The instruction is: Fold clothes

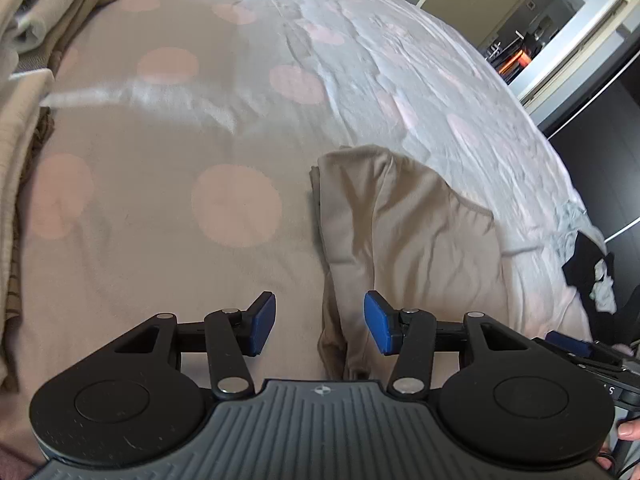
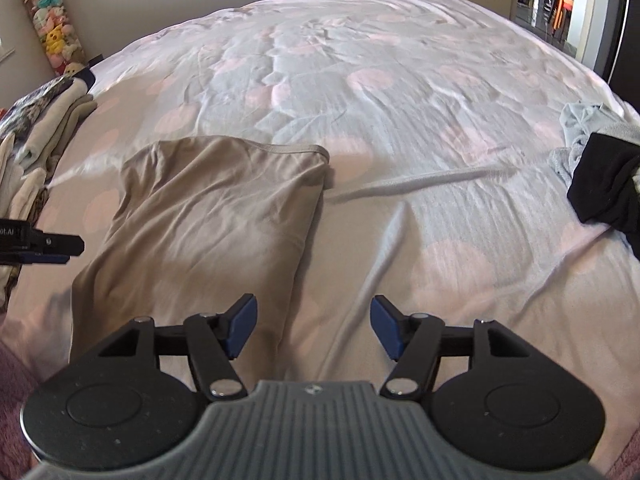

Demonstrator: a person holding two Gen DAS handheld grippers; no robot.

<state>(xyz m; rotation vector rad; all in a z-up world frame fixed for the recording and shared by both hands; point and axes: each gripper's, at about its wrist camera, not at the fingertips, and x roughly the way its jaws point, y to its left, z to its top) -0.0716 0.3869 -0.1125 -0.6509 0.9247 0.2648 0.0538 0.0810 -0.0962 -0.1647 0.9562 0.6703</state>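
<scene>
Garment lengthwise, seemingly hem far.

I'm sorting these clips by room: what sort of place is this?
Most likely a bedroom: a wide bed under a pink-spotted cover, a folded beige garment on it, and stuffed toys stacked in the corner.

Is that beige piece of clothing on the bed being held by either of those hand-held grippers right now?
No. The beige garment lies flat on the bed, and both the left hand-held gripper and right hand-held gripper stand open with nothing pinched.
</scene>
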